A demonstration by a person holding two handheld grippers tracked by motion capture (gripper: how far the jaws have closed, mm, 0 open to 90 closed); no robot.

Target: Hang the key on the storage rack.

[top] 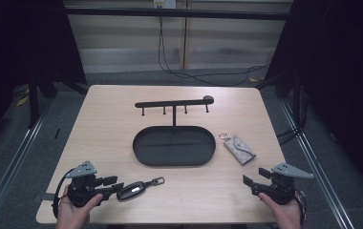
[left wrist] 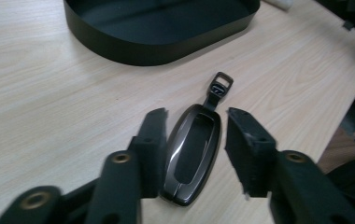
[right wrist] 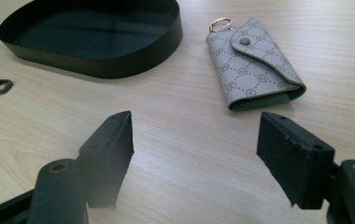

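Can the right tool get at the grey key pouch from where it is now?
Probably yes. The right tool is open and empty, aimed roughly toward the key pouch, with bare table between them. The black tray sits off to one side.

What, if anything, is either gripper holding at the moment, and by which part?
Nothing is held. The left gripper straddles the black key fob with open jaws, one pad apart from it; the right gripper is open over bare table.
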